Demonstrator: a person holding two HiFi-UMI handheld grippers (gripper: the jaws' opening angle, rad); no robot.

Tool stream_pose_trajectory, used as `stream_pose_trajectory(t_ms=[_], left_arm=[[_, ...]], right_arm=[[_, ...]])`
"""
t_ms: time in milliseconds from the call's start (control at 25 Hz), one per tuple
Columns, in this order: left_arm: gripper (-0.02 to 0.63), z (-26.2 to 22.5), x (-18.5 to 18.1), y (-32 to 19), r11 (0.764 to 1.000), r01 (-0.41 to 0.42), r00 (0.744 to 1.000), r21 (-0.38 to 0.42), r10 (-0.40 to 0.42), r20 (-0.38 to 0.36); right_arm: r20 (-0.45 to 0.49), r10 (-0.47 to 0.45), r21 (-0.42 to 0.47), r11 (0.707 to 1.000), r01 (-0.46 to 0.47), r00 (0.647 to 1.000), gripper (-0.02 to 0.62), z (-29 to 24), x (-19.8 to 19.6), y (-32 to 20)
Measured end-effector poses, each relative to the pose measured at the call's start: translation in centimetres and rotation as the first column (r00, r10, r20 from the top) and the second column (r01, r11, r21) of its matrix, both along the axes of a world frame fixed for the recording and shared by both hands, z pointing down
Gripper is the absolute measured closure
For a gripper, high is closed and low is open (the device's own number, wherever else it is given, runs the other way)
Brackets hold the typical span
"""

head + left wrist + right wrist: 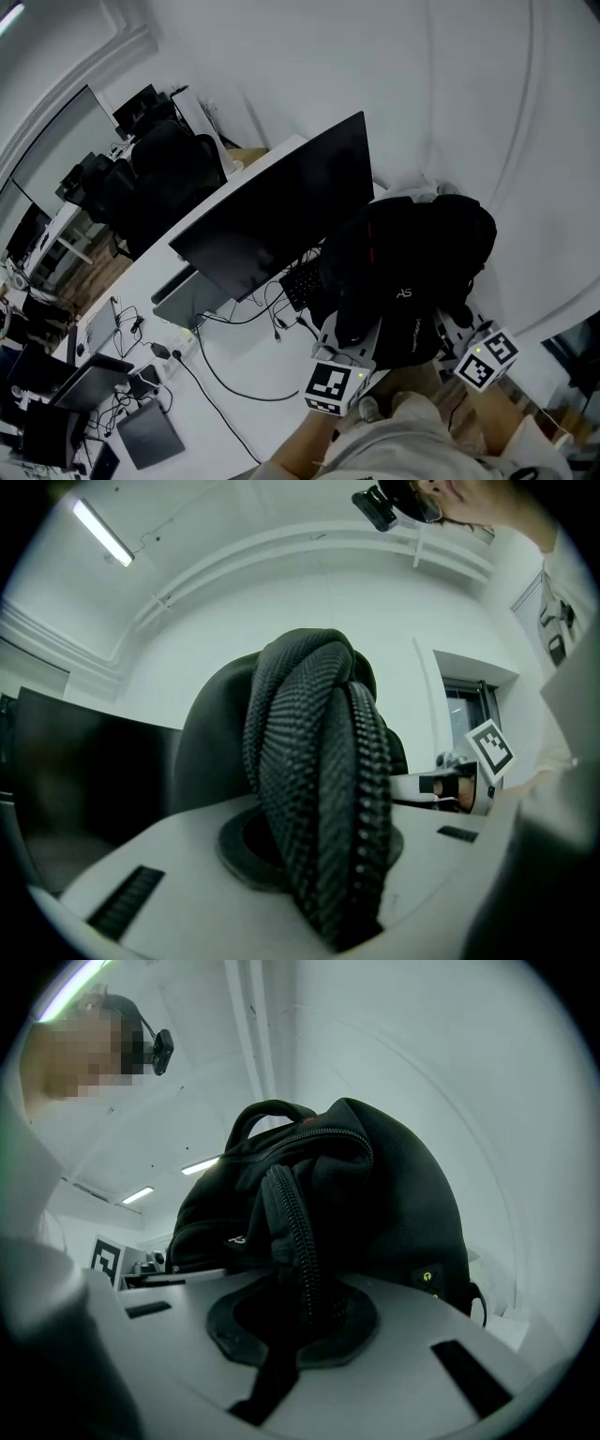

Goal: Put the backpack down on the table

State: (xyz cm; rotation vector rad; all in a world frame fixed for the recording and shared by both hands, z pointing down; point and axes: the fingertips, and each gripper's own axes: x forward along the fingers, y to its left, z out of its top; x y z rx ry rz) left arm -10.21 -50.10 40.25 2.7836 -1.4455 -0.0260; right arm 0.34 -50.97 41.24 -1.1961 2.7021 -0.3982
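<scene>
The backpack (pixel 412 272) hangs just ahead of both hand-held grippers, at the bench (pixel 234 375) end beside the monitor (pixel 281 206). The left hand-held gripper (pixel 349 345) clamps its padded strap (pixel 319 789) and the right hand-held gripper (pixel 452 330) pinches a thinner strap (pixel 295 1241). We judge the bench lies below, toward the left one.

Dark monitor (pixel 281 202) upright; keyboard (pixel 302 281) just beside; cables (pixel 220 375) trailing; office chairs (pixel 159 178) behind.

On the desk (pixel 244 361) the monitor (pixel 281 202) stands in the middle, the keyboard (pixel 300 281) lies before it, and the backpack (pixel 412 272) is at the near edge, just beside the keyboard.
</scene>
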Motion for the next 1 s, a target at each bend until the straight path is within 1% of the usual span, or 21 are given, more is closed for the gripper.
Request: stream_pose_trajectory(t_ms=[120,240,600,720,840,1000], left_arm=[[0.543,0.3,-0.8,-2.1,1.000,0.017,1.000,-0.014,-0.017,-0.020],[0.543,0.5,-1.1,-4.3,0.999,0.041,0.999,-0.008,-0.041,-0.031],[0.543,2.6,-0.6,-9.9,0.996,0.086,0.995,-0.032,-0.087,-0.043],[0.543,3.2,-0.6,-11.6,0.993,0.114,0.992,-0.014,-0.115,-0.049],[0.543,3.7,-0.7,-12.5,0.991,0.135,0.990,0.003,-0.135,-0.034],[0.543,5.1,0.0,-13.5,0.991,0.136,0.991,-0.003,-0.136,0.009]], right_arm=[[-0.012,-0.002,0.012,1.000,0.002,1.000,0.575,-0.1,-0.7,-2.1],[-0.021,-0.006,0.011,1.000,0.006,1.000,0.575,0.1,-1.1,-4.5],[-0.072,-0.026,0.000,1.000,0.026,0.997,0.575,1.7,-0.6,-10.8],[-0.087,-0.032,0.006,0.999,0.032,0.996,0.575,2.4,-0.6,-12.7],[-0.093,-0.035,0.024,0.999,0.037,0.995,0.575,2.7,-0.8,-13.8],[-0.086,-0.020,-0.001,1.000,0.020,0.996,0.575,4.3,-0.3,-14.9]])
